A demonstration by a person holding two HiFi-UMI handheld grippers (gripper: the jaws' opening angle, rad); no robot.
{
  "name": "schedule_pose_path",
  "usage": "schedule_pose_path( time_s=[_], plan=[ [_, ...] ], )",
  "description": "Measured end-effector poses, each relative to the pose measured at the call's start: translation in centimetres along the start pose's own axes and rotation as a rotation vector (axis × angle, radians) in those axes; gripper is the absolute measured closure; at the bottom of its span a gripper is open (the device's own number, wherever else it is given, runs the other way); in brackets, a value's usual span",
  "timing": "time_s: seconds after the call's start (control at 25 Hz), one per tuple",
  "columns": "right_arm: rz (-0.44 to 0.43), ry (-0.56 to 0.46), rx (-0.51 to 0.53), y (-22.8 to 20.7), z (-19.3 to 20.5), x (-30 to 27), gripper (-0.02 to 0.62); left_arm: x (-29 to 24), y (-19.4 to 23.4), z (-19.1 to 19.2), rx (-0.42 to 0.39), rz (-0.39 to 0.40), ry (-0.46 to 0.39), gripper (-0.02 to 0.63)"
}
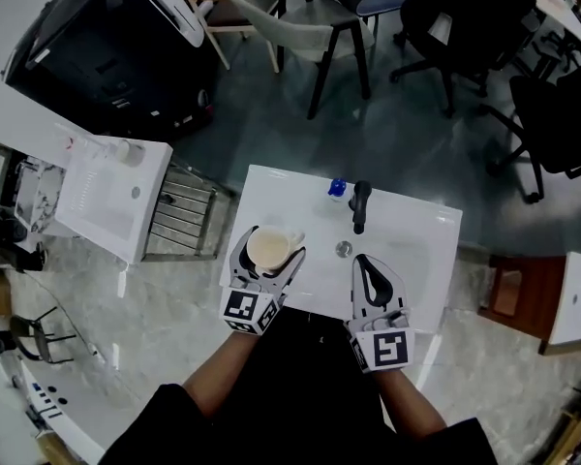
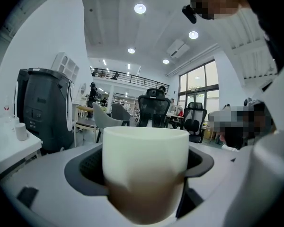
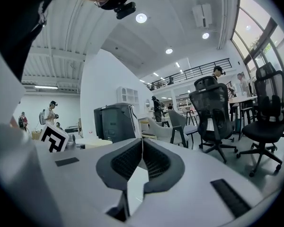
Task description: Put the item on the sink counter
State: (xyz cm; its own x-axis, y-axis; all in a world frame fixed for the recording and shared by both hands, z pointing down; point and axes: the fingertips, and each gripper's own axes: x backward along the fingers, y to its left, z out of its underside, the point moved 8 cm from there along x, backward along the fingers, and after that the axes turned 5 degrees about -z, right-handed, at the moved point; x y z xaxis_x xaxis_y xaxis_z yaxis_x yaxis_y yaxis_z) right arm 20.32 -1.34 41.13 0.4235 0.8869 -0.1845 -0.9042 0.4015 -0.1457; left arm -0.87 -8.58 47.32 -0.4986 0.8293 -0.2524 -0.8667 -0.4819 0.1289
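Between the left hand-held gripper's [image 1: 269, 257] jaws sits the clamped cup [image 2: 145, 155]; the right hand-held gripper [image 3: 142, 143] is closed, empty.

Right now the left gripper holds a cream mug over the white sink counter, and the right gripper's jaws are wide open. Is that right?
Not quite. The right gripper has its jaws closed together with nothing between them, as the right gripper view shows. The rest stands: the left gripper is clamped on the cream mug over the white sink counter.
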Motion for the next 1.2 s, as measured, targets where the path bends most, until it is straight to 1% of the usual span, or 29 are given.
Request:
schedule_pose_path(
  time_s=[0.16, 0.28, 0.4, 0.48, 0.6, 0.72, 0.8, 0.88, 0.96, 1.08, 1.2],
  plan=[
    [0.022, -0.013, 0.013, -0.2, -0.6, -0.8, 0.563, -2.6, 1.3, 1.5, -0.005, -0.017, 0.018, 0.16],
    [0.02, 0.004, 0.01, -0.7, -0.8, -1.0, 0.563, -5.0, 2.1, 2.2, -0.012, -0.026, 0.027, 0.16],
    [0.026, -0.012, 0.033, -1.3, -0.9, -2.1, 0.563, -7.6, 3.6, 2.9, -0.024, -0.037, 0.039, 0.159],
    [0.035, 0.017, 0.035, -1.5, -0.8, -3.1, 0.563, -9.1, 4.4, 3.6, -0.035, -0.031, 0.056, 0.16],
    [0.039, 0.066, 0.02, -1.3, -0.6, -4.9, 0.563, -10.9, 5.6, 5.1, -0.029, -0.019, 0.075, 0.159],
    [0.028, 0.061, 0.03, -1.2, -0.5, -6.9, 0.563, -12.8, 6.3, 6.9, -0.027, -0.013, 0.097, 0.16],
    [0.038, 0.051, 0.067, -1.5, -0.6, -8.1, 0.563, -14.2, 6.3, 8.0, -0.051, 0.005, 0.107, 0.16],
    [0.053, 0.07, 0.085, -1.7, -0.4, -9.0, 0.563, -15.6, 6.6, 9.2, -0.067, 0.028, 0.123, 0.16],
    [0.061, 0.109, 0.072, -1.8, 0.1, -9.7, 0.563, -17.0, 7.1, 10.4, -0.07, 0.041, 0.145, 0.16],
    [0.067, 0.17, 0.0, -2.5, 1.2, -10.4, 0.563, -18.8, 7.5, 11.7, -0.071, 0.039, 0.164, 0.16],
    [0.069, 0.169, -0.027, -2.9, 2.0, -10.7, 0.563, -20.0, 7.9, 12.7, -0.062, 0.02, 0.176, 0.16]
  ],
)
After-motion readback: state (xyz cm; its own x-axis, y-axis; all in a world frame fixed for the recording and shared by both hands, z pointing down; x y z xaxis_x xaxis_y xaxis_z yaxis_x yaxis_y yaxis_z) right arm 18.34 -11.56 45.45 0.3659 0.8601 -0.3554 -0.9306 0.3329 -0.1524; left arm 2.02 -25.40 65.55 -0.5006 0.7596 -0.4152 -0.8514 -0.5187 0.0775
